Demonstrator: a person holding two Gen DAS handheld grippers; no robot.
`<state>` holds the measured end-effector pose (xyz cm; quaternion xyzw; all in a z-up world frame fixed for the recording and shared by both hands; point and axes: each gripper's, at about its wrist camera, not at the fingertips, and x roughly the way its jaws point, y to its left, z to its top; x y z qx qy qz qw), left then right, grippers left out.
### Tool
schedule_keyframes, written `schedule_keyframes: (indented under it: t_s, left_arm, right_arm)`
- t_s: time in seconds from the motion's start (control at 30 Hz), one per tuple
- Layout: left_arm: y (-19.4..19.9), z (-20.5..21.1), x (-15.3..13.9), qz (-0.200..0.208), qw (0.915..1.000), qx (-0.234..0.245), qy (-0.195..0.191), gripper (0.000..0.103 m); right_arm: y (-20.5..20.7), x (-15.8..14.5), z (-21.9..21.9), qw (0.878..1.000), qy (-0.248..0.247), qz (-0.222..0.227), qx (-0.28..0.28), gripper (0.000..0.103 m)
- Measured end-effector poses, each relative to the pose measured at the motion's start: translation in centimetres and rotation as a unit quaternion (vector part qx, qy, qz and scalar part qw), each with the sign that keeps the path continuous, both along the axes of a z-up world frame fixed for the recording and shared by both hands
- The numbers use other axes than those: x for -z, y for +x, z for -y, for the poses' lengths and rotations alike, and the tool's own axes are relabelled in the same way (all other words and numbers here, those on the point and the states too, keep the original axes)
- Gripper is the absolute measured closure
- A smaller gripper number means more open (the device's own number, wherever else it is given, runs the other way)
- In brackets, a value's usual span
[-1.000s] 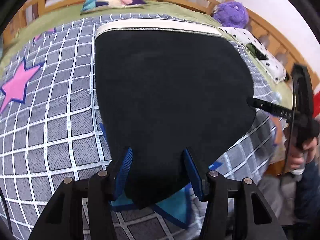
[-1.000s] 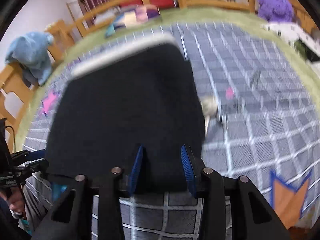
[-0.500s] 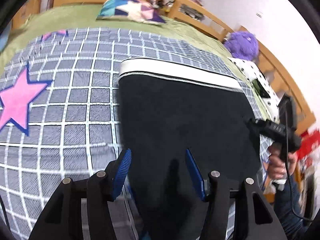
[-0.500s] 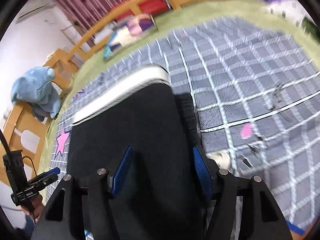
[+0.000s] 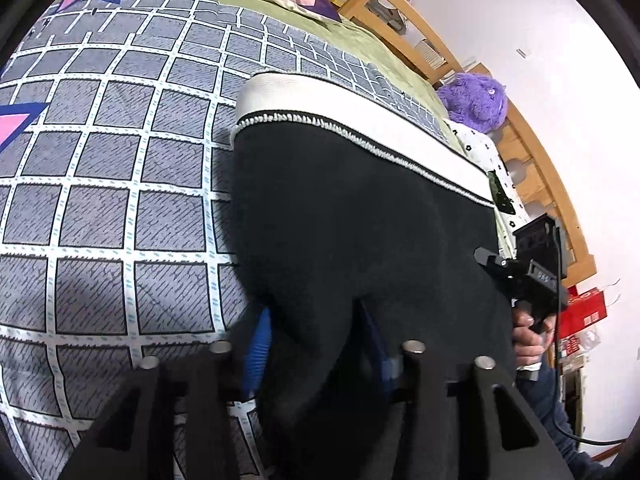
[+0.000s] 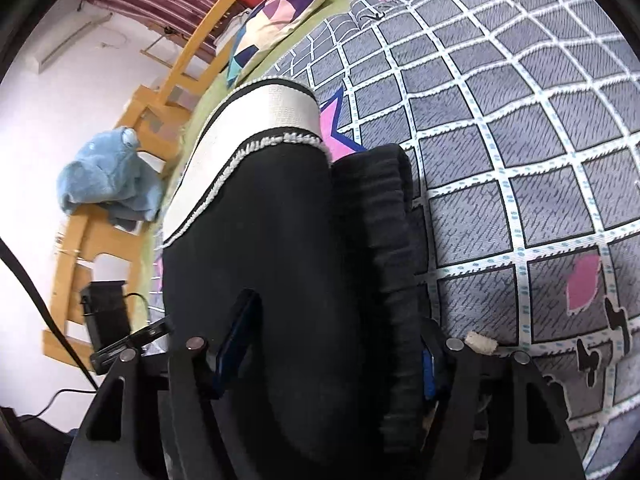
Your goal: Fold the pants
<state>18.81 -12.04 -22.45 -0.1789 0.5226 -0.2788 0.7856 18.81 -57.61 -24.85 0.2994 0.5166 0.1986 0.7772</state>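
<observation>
Pants (image 5: 360,240): black, spread on bed (image 5: 120,200), waistband far, extending straight ahead from both claws. Left claw (image 5: 320,344), right claw (image 6: 324,344): each clamped on near hem.

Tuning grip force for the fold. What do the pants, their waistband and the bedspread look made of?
Pants: black, matte, fuzzy nap, likely fleece or thick knit; the cuff is ribbed.
Waistband: white flat woven-looking band, probably elastic, with a stitched black-and-white edge.
Bedspread: grey printed grid, smooth and thin-looking, likely cotton or polyester weave; the fibre can't be told.
</observation>
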Motion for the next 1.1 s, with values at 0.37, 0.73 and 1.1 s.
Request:
schedule_keyframes:
  t_s: [0.37,0.73,1.1]
  left_arm:
    - [-1.8,-2.7,-7.4,0.061,0.9981,-0.001,-0.005,0.093]
    - [-5.0,-15.0,-13.0,0.097,0.9889,-0.065,0.093,0.093]
    - [-4.6,-16.9,-6.3,0.074,0.9761,-0.086,0.186,0.081]
  right_arm:
    - [-4.2,-5.2,-1.8,0.996,-0.013,0.041,0.072,0.063]
    - [-7.2,-6.8,-16.0,0.998,0.049,0.033,0.002,0.066]
    - [-3.8,-1.5,-18.8,0.999,-0.001,0.012,-0.031,0.049]
